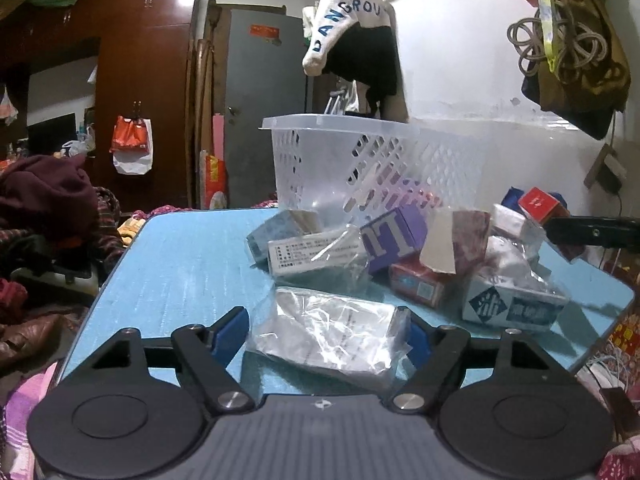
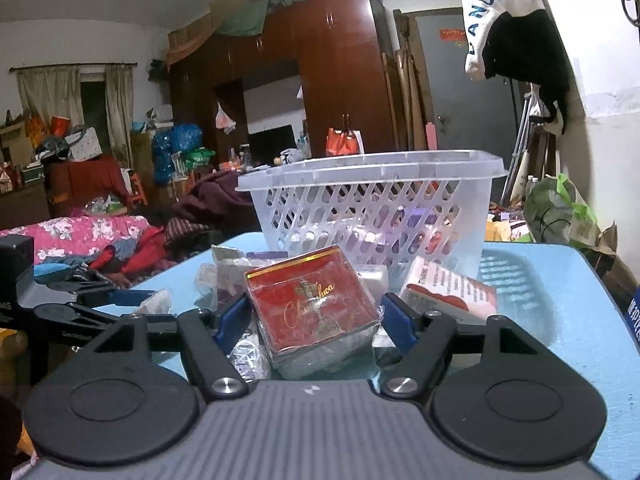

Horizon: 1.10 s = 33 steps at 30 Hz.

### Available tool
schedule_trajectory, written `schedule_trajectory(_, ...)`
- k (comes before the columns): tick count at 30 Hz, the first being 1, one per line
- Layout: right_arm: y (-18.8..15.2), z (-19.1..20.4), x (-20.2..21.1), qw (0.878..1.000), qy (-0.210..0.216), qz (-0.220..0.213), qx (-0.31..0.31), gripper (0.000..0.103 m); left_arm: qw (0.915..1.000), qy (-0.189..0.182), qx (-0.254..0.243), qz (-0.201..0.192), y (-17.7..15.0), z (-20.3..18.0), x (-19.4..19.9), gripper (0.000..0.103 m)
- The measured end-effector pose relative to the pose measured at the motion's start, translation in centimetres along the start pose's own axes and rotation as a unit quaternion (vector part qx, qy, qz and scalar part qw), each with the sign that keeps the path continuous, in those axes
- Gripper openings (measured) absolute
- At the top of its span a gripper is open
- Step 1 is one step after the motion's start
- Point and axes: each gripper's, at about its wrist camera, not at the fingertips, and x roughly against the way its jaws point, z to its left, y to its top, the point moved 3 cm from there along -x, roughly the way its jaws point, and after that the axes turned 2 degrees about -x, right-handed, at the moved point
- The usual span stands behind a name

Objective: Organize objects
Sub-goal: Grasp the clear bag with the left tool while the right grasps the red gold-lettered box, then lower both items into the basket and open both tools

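blue table [image 1: 188, 264] carries a clear plastic basket [image 1: 360, 156] and a heap of small boxes just in front of it. the left gripper [image 1: 326, 334] has its jaws apart around a plastic-wrapped silver packet [image 1: 328, 332] lying on the table. the right gripper [image 2: 314, 320] has its jaws apart on either side of a wrapped red box [image 2: 312, 308] in the heap.

Translucent perforated plastic basket [image 2: 372, 200]; glossy cellophane-wrapped red box [image 2: 312, 312].

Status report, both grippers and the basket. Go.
Left gripper open around bagged packet. Right gripper open around red box. Basket behind, loose boxes between.
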Motion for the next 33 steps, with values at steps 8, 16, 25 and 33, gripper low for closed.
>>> schedule_trajectory(8, 0.3, -0.2, 0.4, 1.0, -0.01, -0.01, -0.002, 0.074, 0.9997, -0.006, 0.015, -0.017, 0.4, 0.0, 0.1, 0.08)
schedule_trajectory(16, 0.8, -0.5, 1.1, 1.0, -0.012, -0.021, -0.008, 0.073, 0.9985, -0.017, 0.03, -0.043, 1.9, -0.3, 0.6, 0.08)
schedule_trajectory(25, 10.6, -0.7, -1.7, 0.992, -0.077, -0.078, 0.06, 0.073, 0.9917, -0.081, 0.037, -0.092, 15.6, -0.7, -3.0, 0.08)
schedule_trajectory(33, 14.2, -3.4, -8.5, 0.993, -0.101, -0.025, 0.05, 0.074, 0.9981, -0.028, 0.051, -0.023, 19.6, -1.4, -12.5, 0.086)
